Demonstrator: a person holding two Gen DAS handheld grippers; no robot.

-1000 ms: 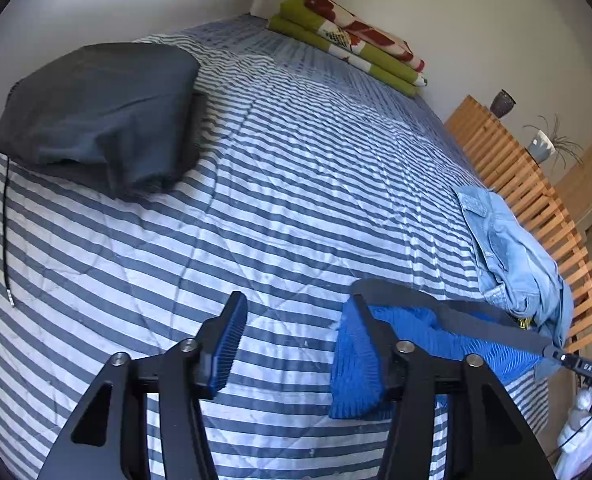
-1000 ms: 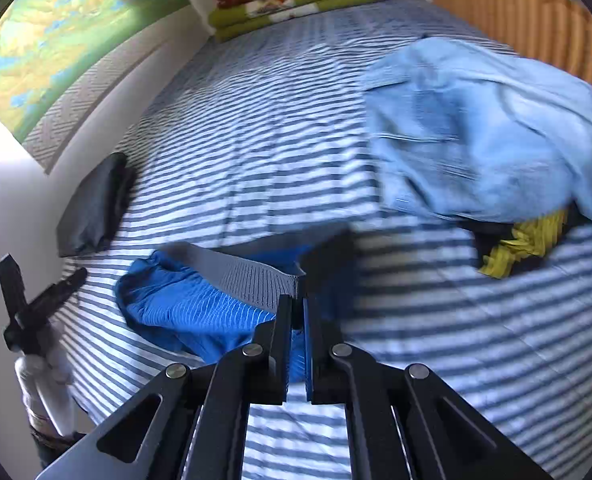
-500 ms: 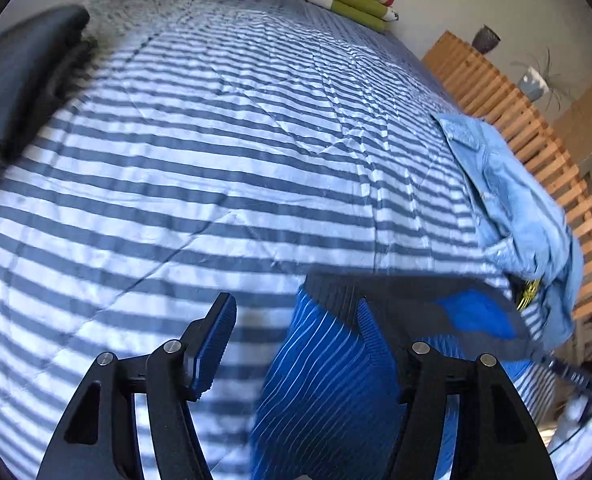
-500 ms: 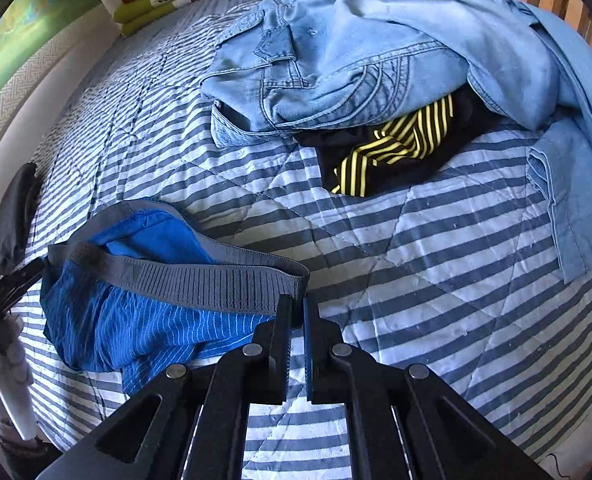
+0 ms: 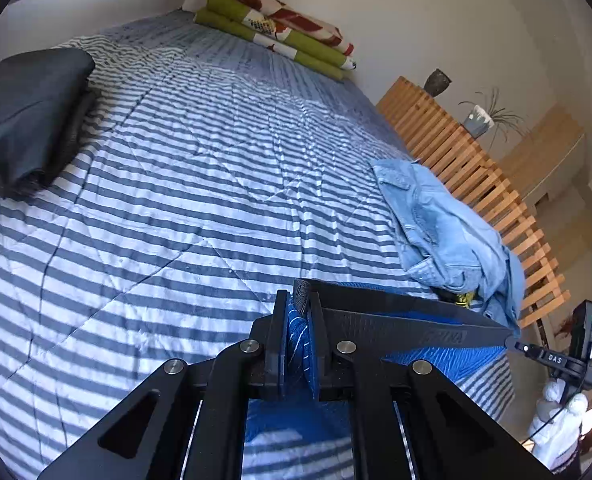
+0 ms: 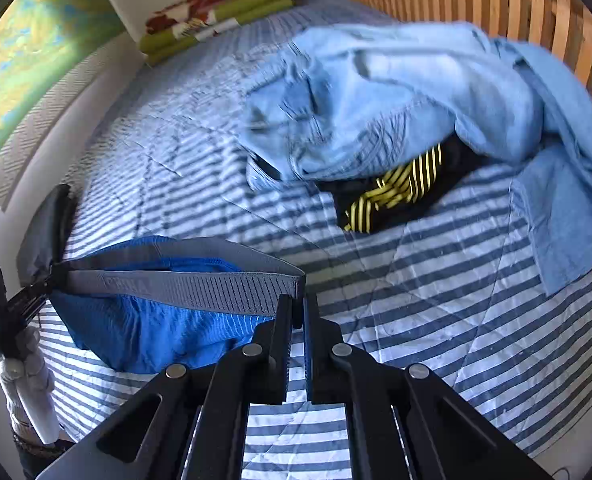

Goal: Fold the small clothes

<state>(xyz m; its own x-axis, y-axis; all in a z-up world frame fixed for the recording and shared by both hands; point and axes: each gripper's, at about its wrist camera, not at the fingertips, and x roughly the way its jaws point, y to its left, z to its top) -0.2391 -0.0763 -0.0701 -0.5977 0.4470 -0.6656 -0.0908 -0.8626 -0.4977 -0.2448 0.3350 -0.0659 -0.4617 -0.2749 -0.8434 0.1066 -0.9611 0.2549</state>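
Observation:
Blue striped underwear (image 6: 155, 332) with a grey waistband (image 6: 199, 286) hangs stretched between both grippers above the striped bed (image 6: 436, 320). My left gripper (image 5: 298, 308) is shut on one end of the waistband, with blue fabric (image 5: 300, 344) bunched between its fingers. My right gripper (image 6: 298, 312) is shut on the other end of the waistband. In the left wrist view the waistband (image 5: 408, 320) runs taut to the right gripper (image 5: 510, 340) at the far right. The left gripper (image 6: 49, 276) shows at the far left of the right wrist view.
A pile of light blue denim clothes (image 6: 396, 100) with a black and yellow striped garment (image 6: 400, 188) lies by the wooden slatted bed frame (image 5: 476, 176). A dark folded item (image 5: 23, 116) sits at the bed's left edge. Folded green and red blankets (image 5: 279, 32) lie at the far end.
My left gripper has closed on the waistband, having been open half a second ago. The underwear has been lifted and pulled taut between both grippers.

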